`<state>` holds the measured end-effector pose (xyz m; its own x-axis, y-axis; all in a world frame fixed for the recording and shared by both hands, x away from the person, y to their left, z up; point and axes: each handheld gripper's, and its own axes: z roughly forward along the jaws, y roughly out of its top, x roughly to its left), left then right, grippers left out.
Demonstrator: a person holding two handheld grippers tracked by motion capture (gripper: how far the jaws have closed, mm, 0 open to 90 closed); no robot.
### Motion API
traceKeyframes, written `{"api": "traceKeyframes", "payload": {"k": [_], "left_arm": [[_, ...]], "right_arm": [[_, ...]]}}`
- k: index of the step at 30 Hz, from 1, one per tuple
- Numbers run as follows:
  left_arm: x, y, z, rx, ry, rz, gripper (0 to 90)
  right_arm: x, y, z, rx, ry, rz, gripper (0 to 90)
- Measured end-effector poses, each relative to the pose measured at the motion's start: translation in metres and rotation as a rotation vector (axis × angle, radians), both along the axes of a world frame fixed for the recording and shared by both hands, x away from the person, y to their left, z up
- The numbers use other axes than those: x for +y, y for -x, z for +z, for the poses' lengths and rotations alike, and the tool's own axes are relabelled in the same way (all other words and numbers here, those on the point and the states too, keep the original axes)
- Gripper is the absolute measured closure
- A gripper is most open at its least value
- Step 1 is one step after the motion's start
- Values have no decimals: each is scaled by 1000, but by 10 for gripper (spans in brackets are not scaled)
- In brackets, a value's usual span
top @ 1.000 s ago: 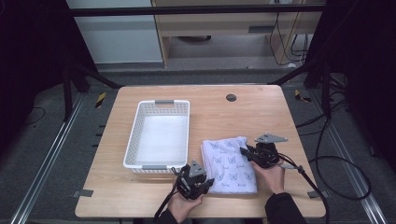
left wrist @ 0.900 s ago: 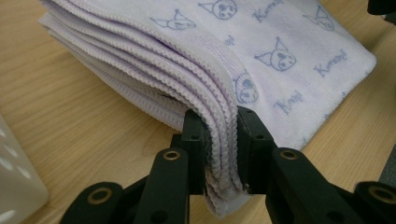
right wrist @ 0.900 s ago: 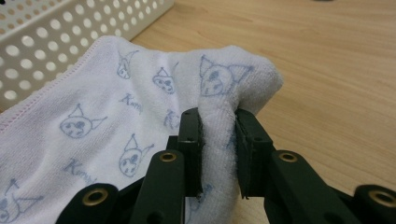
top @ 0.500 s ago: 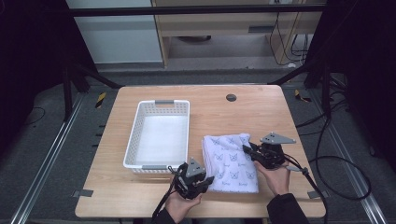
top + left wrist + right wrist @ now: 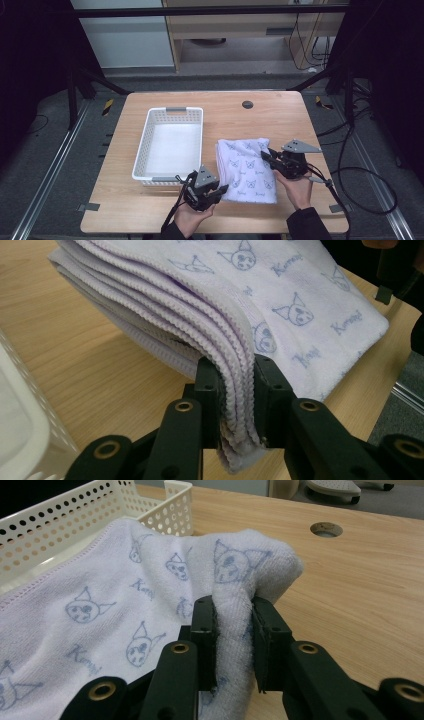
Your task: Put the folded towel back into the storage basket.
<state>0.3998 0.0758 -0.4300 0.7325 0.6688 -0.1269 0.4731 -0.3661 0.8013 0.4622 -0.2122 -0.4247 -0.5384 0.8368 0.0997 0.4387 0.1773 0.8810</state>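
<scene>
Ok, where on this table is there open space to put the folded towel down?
Bare wood lies beyond the towel, from the basket to the table's right edge, around the cable hole. The basket looks empty too. The near edge is crowded: left gripper and right gripper grip the towel.

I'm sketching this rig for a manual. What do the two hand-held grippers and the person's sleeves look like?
Both the left gripper and the right gripper are black, each with two flat black jaws on linked arms with brass-coloured pivot rings, a grey three-cornered plate on top and a black cable trailing off. The person's sleeves are dark.
</scene>
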Motion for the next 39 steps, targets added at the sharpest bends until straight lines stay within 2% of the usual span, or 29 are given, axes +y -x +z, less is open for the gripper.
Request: {"api": "traceKeyframes", "payload": {"k": [7,11,26,31,39], "left_arm": [[4,-1,8,-9,7,8,744],[6,-1,12,-17,15,9,744],[9,-2,29,-58,13,11,744],[9,-6,36,-72,14,11,744],[18,-10,50,-95,31,19,745]], "right_arm": [[5,0,9,-30,12,1,746],[5,0,11,-34,0,2,746],[14,-1,33,-88,18,7,747],[14,-3,41,-104,10,-2,748],[19,-7,54,-124,-3,-11,750]]}}
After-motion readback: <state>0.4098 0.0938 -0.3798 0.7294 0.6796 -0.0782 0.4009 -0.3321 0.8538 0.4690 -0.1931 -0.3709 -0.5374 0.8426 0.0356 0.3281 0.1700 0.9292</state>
